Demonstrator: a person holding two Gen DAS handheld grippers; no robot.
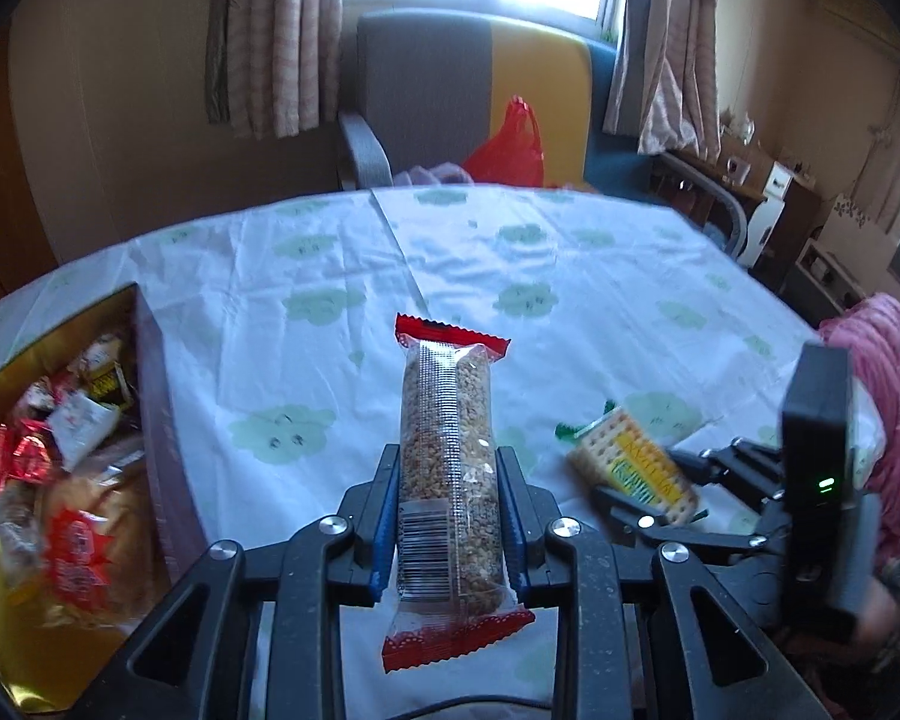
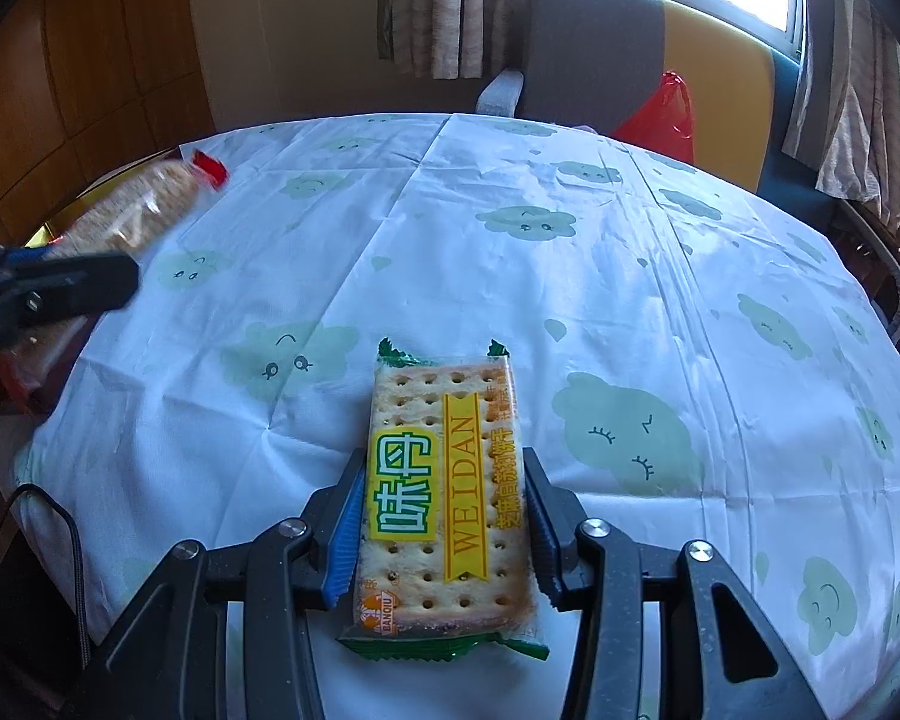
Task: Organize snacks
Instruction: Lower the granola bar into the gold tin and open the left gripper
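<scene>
- My left gripper [image 1: 448,516] pinches the grain bar [image 1: 448,468] across its width, near the barcode end. Most of the length sticks out forward, above the table [image 1: 600,300].
- My right gripper [image 2: 444,528] is clamped on the cracker pack [image 2: 447,498], pads pressed on its two long sides, low over the cloth. I cannot tell if the pack touches it.
- The box [image 1: 150,420] sits at my left, already holding mixed snacks; the bar hangs just right of its wall.
- I judge the bar light but brittle: pressed grains in thin clear film. Squeezing harder would likely crumble it, and the film looks slick, so it could slide. A hold nearer mid-length would balance it better than mine.
- The crackers should be light and stiff as a stack, yet they snap easily. Holding the long sides, as I do, loads the stack edgewise, which seems safest. The crimped green ends are too flimsy to hold.
- Both wrappers are glossy, so I would tilt neither steeply until it is over the box.
</scene>
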